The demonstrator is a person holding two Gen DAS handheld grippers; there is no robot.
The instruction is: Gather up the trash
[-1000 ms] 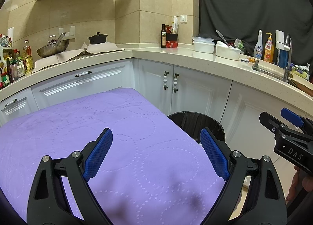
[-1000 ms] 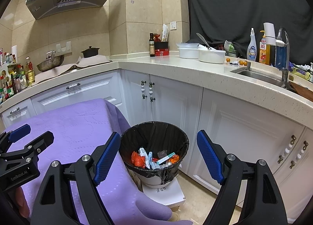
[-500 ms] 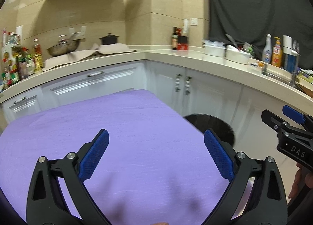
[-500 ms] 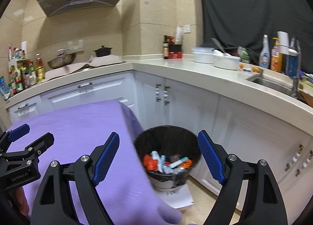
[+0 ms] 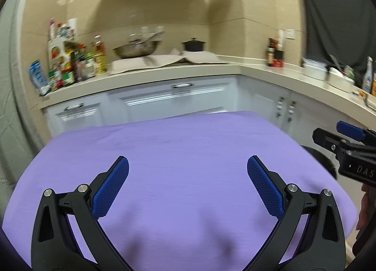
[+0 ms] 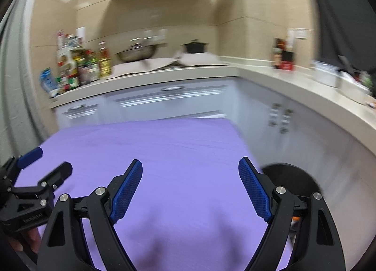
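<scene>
My left gripper (image 5: 188,177) is open and empty above the purple tablecloth (image 5: 188,144). My right gripper (image 6: 190,180) is also open and empty above the same cloth (image 6: 164,144), near its right edge. The black-lined trash bin (image 6: 291,181) stands on the floor right of the table, mostly hidden behind my right finger; only its rim (image 5: 317,155) shows in the left wrist view. No trash shows on the cloth. Each gripper appears at the edge of the other's view (image 5: 347,151), (image 6: 30,177).
White cabinets and a beige L-shaped counter (image 5: 164,73) stand behind the table. On it are bottles (image 5: 75,64), a wok (image 5: 136,49), a black pot (image 5: 193,45), and white containers (image 5: 329,73) at the right. Both views are motion-blurred.
Both views have swung left from the trash bin toward the table. The bin slid to the right edge and its contents dropped out of sight. Both grippers stayed open.
</scene>
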